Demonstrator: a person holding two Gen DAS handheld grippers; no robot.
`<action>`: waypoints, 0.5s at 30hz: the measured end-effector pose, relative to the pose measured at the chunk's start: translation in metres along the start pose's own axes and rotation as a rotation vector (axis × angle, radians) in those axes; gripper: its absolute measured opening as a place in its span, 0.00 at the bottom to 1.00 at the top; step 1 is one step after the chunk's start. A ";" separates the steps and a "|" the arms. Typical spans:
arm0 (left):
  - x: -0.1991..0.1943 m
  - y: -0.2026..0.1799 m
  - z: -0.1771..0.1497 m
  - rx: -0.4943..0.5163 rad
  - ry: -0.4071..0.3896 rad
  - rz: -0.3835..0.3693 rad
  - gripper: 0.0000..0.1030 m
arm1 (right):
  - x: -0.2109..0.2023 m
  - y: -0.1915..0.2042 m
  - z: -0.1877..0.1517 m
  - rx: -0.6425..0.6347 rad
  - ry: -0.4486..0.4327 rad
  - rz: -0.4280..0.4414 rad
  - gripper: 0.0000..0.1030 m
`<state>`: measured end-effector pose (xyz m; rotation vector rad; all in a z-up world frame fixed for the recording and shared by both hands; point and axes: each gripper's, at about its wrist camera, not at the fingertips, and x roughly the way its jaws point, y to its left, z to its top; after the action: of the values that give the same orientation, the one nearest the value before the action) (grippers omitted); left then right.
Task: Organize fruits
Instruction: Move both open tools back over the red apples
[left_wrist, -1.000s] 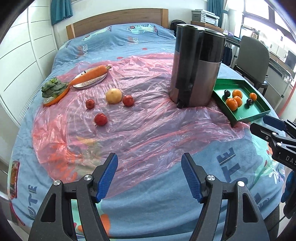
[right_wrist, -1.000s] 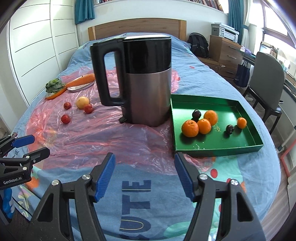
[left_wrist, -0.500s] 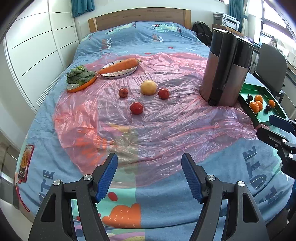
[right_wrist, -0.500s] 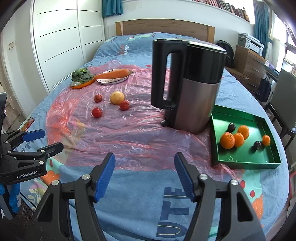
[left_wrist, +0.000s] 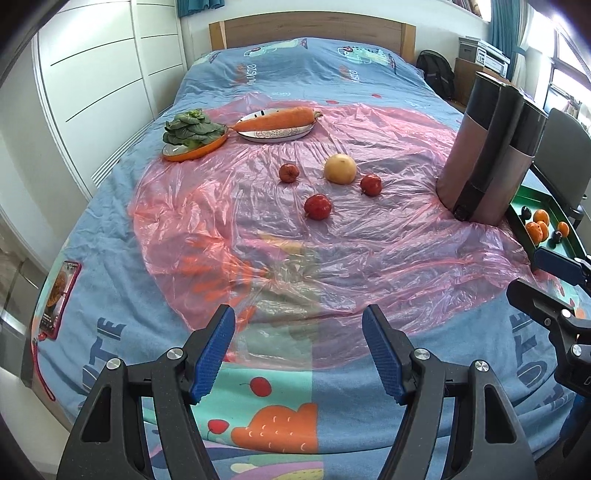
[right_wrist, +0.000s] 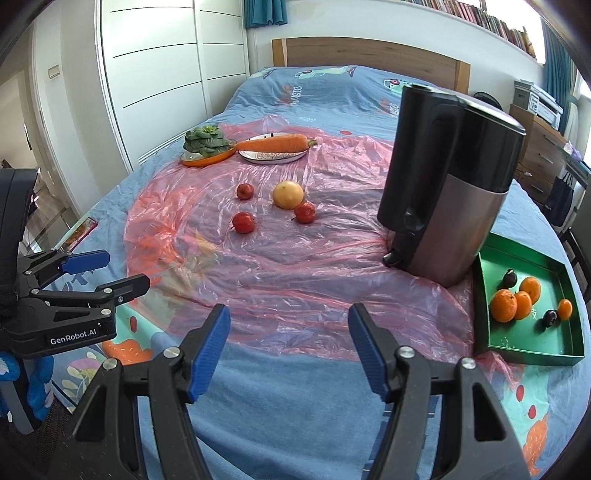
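Left tongs wide and empty, hovering over the near edge of the bed; right tongs likewise wide, nothing between the pads. Straight ahead of both, well apart, on the pink plastic sheet: three small red fruits and one yellow fruit, loose, probably awaiting sorting. Right of the right tongs, a green tray with four oranges and two dark plums, seemingly the collecting spot. Between, one kettle. Far ahead-left, two plates: one carrot, one leafy green, kept apart from the fruit.
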<state>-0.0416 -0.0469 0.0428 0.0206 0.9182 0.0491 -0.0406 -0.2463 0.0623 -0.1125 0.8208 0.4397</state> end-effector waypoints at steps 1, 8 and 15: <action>0.003 0.004 0.001 -0.007 0.000 0.002 0.64 | 0.004 0.002 0.001 -0.003 0.006 0.004 1.00; 0.021 0.033 0.007 -0.052 -0.009 0.011 0.64 | 0.036 0.015 0.014 -0.022 0.025 0.039 1.00; 0.048 0.056 0.023 -0.098 -0.007 -0.021 0.64 | 0.074 0.029 0.044 -0.060 0.006 0.051 1.00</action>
<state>0.0038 0.0114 0.0211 -0.0795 0.9080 0.0745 0.0211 -0.1839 0.0402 -0.1491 0.8177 0.5128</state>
